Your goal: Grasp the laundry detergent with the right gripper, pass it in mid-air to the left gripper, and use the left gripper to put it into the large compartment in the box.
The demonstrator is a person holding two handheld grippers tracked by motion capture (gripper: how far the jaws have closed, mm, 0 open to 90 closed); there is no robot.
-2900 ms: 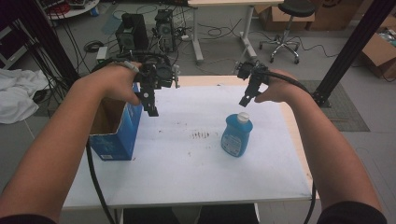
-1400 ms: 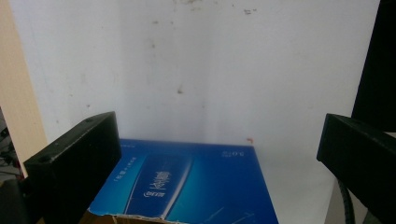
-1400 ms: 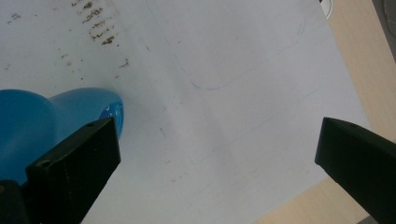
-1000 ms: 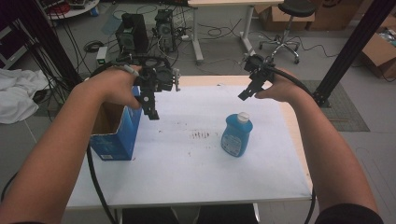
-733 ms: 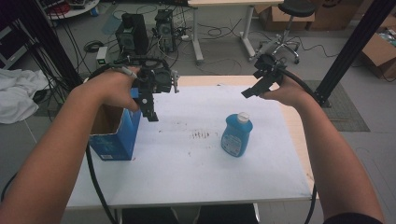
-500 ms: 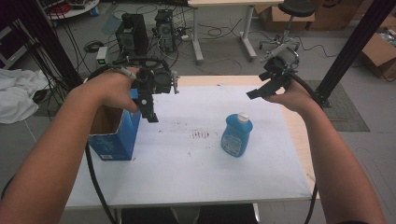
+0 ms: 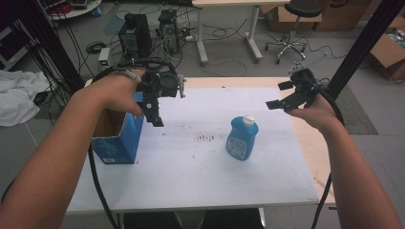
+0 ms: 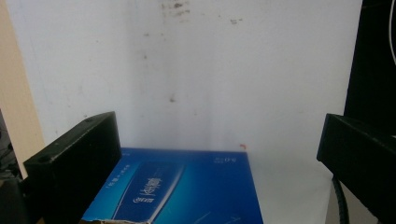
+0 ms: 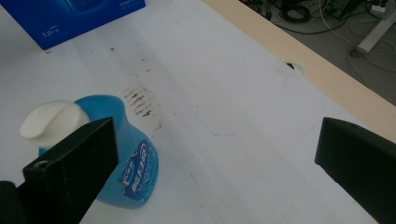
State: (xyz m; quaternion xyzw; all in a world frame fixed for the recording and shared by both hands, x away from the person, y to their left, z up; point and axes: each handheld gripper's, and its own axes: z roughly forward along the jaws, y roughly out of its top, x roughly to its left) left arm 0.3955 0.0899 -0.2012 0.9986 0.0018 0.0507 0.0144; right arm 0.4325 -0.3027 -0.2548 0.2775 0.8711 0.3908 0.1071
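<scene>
A blue bottle (image 7: 242, 139) with a white cap stands upright on the white table (image 7: 200, 167), right of centre. An open-topped blue box (image 7: 115, 138) stands at the table's left. My left gripper (image 7: 154, 112) hangs open, jaws pointing down, just above and right of the box. In the left gripper view the box (image 8: 182, 189) lies below the open left gripper (image 8: 219, 140). My right gripper (image 7: 280, 95) is held open in the air, up and right of the bottle. The right gripper view has the bottle (image 9: 123, 161) beside the left jaw of the empty right gripper (image 9: 217, 140).
Brown stains (image 7: 207, 138) mark the table's middle. A bare wooden strip (image 7: 310, 143) runs along the table's right edge. Beyond the table are computer towers (image 7: 136, 31), cables, a stool (image 7: 298, 19) and a black post (image 7: 363, 43) at the right.
My right gripper has moved right and toward the far edge, away from the bottle. The left gripper, box and bottle have stayed put.
</scene>
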